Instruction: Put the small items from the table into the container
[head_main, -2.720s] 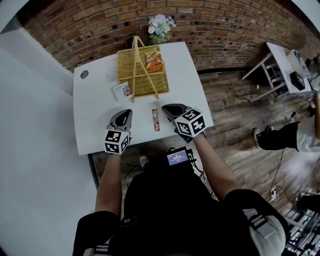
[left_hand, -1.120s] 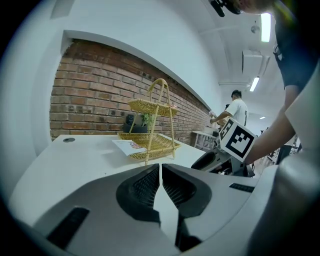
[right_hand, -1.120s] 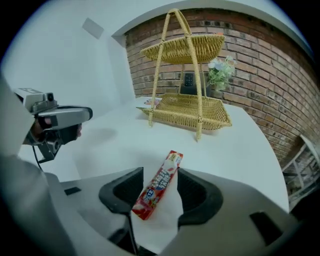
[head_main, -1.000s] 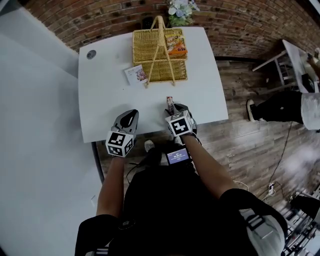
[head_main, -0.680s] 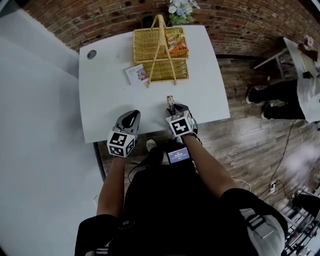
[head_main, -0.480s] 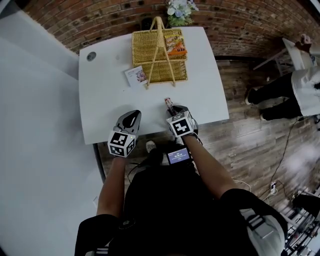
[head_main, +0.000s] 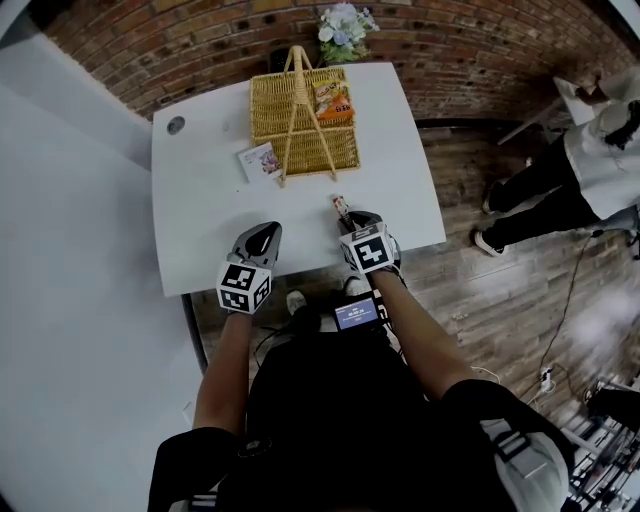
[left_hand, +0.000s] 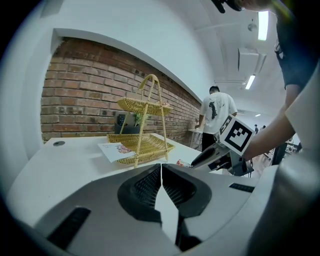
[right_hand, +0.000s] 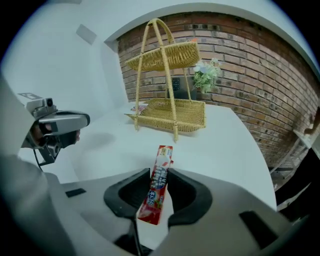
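Right gripper (head_main: 352, 218) tilted down — jaws closing on red candy stick (right_hand: 160, 170), left gripper (head_main: 267, 229) pinched shut

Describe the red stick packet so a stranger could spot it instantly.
Start at the white table with the two-tier wicker basket at its far end. Near the front edge, the right gripper has its jaws closing on the packet. It is a long, narrow red wrapper, unlike the flat pale card by the basket and the orange bag inside it.
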